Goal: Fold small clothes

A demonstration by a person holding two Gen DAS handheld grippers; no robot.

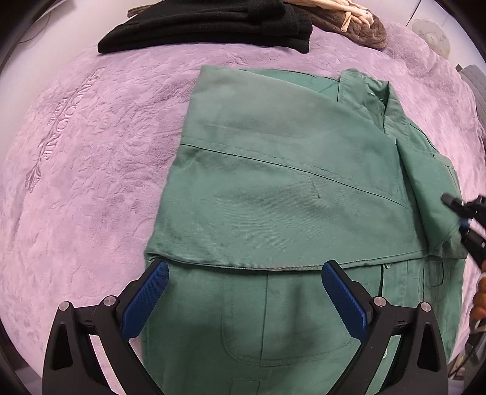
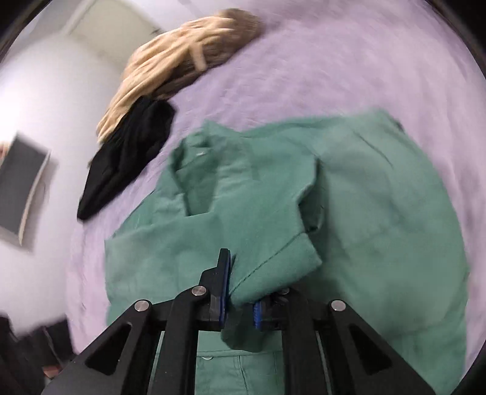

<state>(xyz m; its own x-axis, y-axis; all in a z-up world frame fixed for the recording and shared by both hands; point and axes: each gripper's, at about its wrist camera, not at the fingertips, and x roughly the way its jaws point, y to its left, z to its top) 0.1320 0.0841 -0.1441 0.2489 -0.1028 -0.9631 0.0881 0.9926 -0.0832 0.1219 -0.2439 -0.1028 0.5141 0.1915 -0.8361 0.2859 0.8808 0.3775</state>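
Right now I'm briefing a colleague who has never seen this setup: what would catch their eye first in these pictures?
The green garment, partly folded, fills the middle of the lilac plush blanket. The right gripper pinches a fold of its sleeve cuff, while the left gripper hangs open above the near hem. At the blanket's far edge lie a black folded garment and a tan one.

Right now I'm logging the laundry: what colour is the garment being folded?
Green, the garment; clearest in the left wrist view.
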